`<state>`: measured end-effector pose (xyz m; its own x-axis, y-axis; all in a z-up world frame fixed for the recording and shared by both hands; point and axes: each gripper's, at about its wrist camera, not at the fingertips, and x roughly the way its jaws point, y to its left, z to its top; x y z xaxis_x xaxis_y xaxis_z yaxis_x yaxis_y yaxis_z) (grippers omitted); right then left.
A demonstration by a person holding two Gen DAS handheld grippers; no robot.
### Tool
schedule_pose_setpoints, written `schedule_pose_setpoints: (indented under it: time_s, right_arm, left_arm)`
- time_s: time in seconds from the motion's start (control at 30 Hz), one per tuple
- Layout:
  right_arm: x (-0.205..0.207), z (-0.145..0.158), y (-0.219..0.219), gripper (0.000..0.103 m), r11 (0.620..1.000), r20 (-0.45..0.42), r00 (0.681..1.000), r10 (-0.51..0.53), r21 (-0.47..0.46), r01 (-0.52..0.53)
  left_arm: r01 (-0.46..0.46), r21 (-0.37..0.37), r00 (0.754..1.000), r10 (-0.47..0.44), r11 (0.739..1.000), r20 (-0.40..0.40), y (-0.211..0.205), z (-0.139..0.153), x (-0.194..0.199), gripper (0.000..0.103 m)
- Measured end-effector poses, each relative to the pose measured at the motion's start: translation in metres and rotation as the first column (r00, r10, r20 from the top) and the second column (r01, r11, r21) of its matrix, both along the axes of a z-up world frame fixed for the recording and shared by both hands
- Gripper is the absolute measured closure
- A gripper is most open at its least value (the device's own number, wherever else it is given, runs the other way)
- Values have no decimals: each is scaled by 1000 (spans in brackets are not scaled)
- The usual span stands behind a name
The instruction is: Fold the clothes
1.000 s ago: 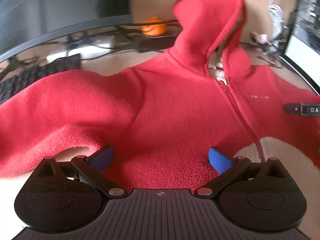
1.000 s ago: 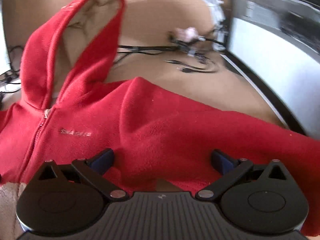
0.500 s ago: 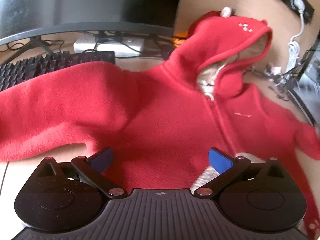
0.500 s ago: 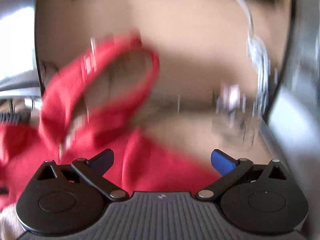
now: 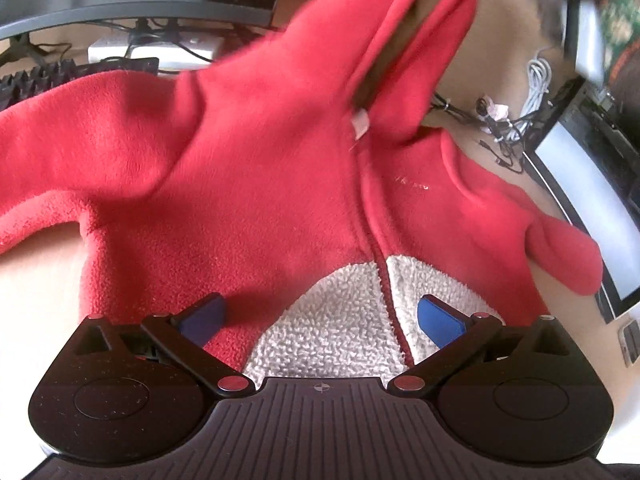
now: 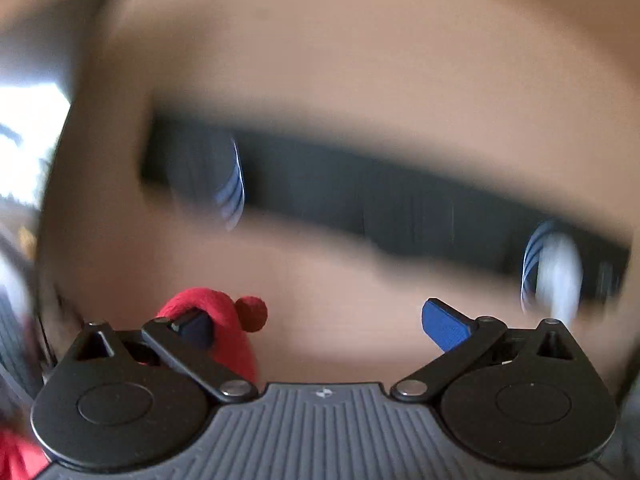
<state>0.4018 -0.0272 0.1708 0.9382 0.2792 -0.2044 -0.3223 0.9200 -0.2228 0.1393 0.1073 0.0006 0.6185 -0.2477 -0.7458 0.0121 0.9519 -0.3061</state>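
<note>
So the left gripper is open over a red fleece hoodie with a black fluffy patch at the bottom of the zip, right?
Not quite: the fluffy patch is white, not black. The left wrist view shows it at the bottom of the zip of the red fleece hoodie, with the left gripper open over it, as you say.

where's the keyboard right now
In the left wrist view, the black keyboard sits at the far left edge, behind the red hoodie's outstretched sleeve and beside the white box.
</note>
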Motion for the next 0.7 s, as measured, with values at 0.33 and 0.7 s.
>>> schedule_pose_setpoints:
  time_s: [0.33, 0.7]
  right_arm:
    - [2, 5, 40, 0, 982, -167, 971, 172, -49, -183]
    - [-48, -7, 3, 0, 978, -280, 942, 187, -38, -205]
  left_arm:
    - [-44, 23, 999, 44, 999, 4, -8, 0, 4, 0]
    - [-10, 83, 995, 1, 996, 99, 5, 19, -32, 0]
